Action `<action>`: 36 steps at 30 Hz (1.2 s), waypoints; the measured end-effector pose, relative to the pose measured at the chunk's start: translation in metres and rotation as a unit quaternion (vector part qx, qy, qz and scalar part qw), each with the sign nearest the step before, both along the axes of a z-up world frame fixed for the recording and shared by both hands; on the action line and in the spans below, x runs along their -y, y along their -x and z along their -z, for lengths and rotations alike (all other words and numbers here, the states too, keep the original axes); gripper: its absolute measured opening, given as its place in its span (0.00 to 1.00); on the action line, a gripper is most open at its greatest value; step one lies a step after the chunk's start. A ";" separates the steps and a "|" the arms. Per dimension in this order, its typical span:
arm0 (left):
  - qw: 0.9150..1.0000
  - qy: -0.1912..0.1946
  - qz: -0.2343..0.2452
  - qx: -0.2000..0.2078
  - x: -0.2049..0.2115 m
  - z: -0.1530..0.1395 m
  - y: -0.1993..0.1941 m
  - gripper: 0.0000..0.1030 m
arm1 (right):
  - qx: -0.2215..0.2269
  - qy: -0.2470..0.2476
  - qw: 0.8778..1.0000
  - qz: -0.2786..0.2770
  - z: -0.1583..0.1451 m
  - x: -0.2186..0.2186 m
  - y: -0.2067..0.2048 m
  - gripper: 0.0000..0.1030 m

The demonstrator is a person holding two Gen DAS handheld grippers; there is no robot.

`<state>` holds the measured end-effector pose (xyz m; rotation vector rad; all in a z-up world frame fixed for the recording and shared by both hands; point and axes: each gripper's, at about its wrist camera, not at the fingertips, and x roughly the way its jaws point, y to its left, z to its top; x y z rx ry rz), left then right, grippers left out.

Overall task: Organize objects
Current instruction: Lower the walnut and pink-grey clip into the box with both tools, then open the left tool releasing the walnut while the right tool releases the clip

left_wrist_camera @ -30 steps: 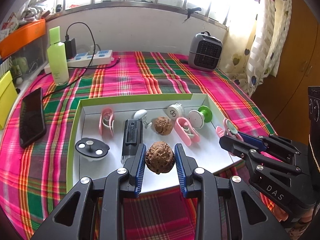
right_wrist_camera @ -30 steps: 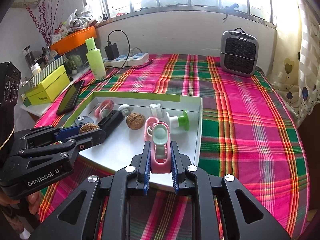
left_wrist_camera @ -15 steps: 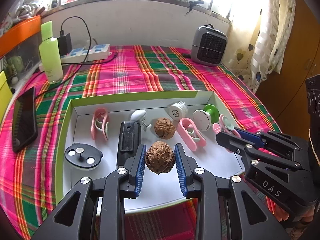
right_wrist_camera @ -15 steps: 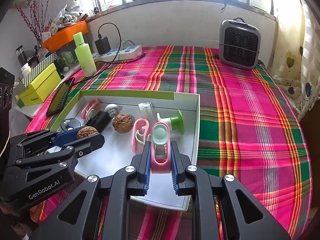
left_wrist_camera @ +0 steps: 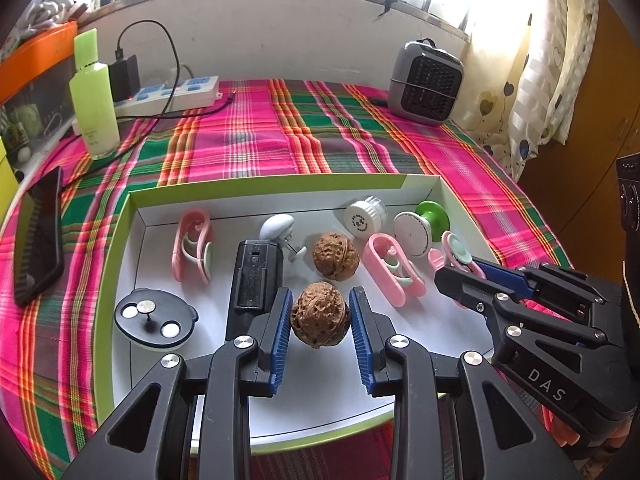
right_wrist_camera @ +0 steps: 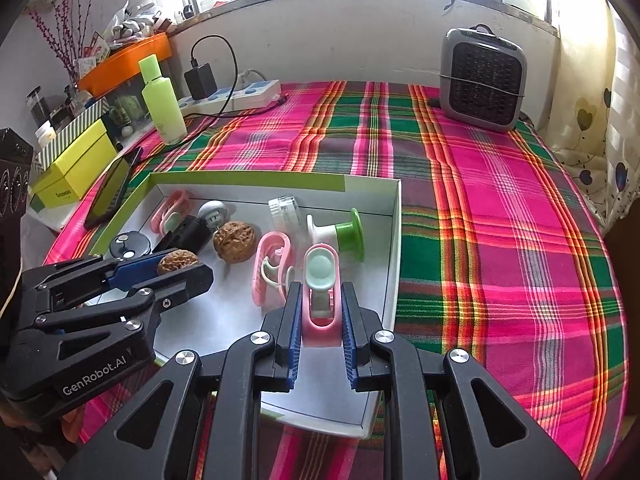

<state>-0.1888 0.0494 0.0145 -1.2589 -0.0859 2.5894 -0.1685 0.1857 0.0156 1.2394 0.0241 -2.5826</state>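
Note:
My left gripper [left_wrist_camera: 320,316] is shut on a brown walnut [left_wrist_camera: 319,315], held over the front middle of the white tray with a green rim [left_wrist_camera: 264,186]. A second walnut [left_wrist_camera: 335,256] lies on the tray floor just behind it. My right gripper [right_wrist_camera: 320,312] is shut on a pink clip with a mint pad [right_wrist_camera: 321,292], above the tray's right front part near its right wall [right_wrist_camera: 394,248]. In the right wrist view the left gripper [right_wrist_camera: 182,266] shows at the left with the walnut [right_wrist_camera: 177,261] between its pads.
In the tray lie two more pink clips [left_wrist_camera: 192,246] [left_wrist_camera: 394,274], a black rectangular device [left_wrist_camera: 254,280], a black round disc [left_wrist_camera: 154,318], a white-and-green spool [left_wrist_camera: 422,226] and a small white jar [left_wrist_camera: 366,216]. On the plaid cloth stand a green bottle [left_wrist_camera: 94,96], a power strip [left_wrist_camera: 172,96], a phone [left_wrist_camera: 38,236] and a grey heater [left_wrist_camera: 426,82].
Both grippers have moved forward and a little down over the tray, each keeping its hold. The tray and its contents appear nearer and larger.

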 end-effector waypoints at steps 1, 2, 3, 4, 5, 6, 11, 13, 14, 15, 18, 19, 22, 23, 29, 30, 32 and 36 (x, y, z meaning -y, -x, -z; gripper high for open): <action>1.000 0.001 0.000 0.000 0.000 0.000 0.000 0.27 | 0.000 -0.001 1.000 -0.001 0.000 0.000 0.000 0.18; 1.000 0.001 -0.001 0.000 0.000 0.000 0.001 0.27 | 0.000 -0.001 1.000 -0.002 0.000 0.001 0.000 0.18; 1.000 0.001 -0.001 0.000 0.000 0.000 0.001 0.27 | 0.001 -0.002 1.000 -0.003 0.000 0.001 0.000 0.18; 1.000 0.001 -0.001 0.000 0.000 0.000 0.001 0.27 | 0.000 -0.003 1.000 -0.003 0.001 0.002 0.000 0.18; 1.000 0.001 -0.001 0.000 0.000 0.000 0.001 0.26 | -0.001 -0.006 1.000 -0.003 0.001 0.002 0.000 0.18; 1.000 0.002 0.000 -0.001 0.000 0.000 0.001 0.26 | -0.002 -0.008 1.000 -0.003 0.001 0.002 0.000 0.18; 1.000 0.003 -0.001 0.000 0.000 0.000 0.002 0.27 | 0.000 -0.014 1.000 -0.009 0.001 0.006 -0.001 0.18; 1.000 0.003 -0.001 0.000 0.000 0.000 0.003 0.27 | 0.002 -0.015 1.000 -0.012 0.002 0.007 -0.002 0.18; 1.000 0.002 -0.001 0.001 0.000 0.000 0.003 0.27 | 0.003 -0.015 1.000 -0.013 0.002 0.007 -0.002 0.18; 1.000 0.002 -0.001 0.001 0.000 0.000 0.003 0.27 | 0.003 -0.016 1.000 -0.014 0.002 0.008 -0.002 0.18; 1.000 0.004 -0.001 -0.001 0.000 0.000 0.002 0.27 | 0.003 -0.016 1.000 -0.011 0.002 0.007 -0.002 0.18; 1.000 0.004 -0.001 0.000 0.000 0.000 0.003 0.27 | 0.003 -0.016 1.000 -0.011 0.002 0.007 -0.002 0.18; 1.000 0.004 -0.001 -0.001 0.000 0.000 0.003 0.27 | 0.003 -0.018 1.000 -0.011 0.002 0.008 -0.002 0.18; 1.000 0.004 -0.001 -0.001 0.000 0.000 0.002 0.27 | 0.003 -0.018 1.000 -0.012 0.002 0.008 -0.001 0.18; 1.000 0.005 -0.001 0.000 0.000 0.000 0.003 0.27 | 0.003 -0.016 1.000 -0.012 0.003 0.008 -0.001 0.18; 1.000 0.004 -0.002 0.000 0.000 0.000 0.003 0.27 | 0.003 -0.016 1.000 -0.012 0.003 0.008 -0.001 0.18; 1.000 0.004 -0.001 0.000 0.000 0.000 0.002 0.27 | 0.003 -0.017 1.000 -0.011 0.003 0.009 -0.001 0.18; 1.000 0.004 -0.002 0.000 0.000 0.000 0.002 0.27 | 0.002 -0.017 1.000 -0.009 0.003 0.009 0.000 0.18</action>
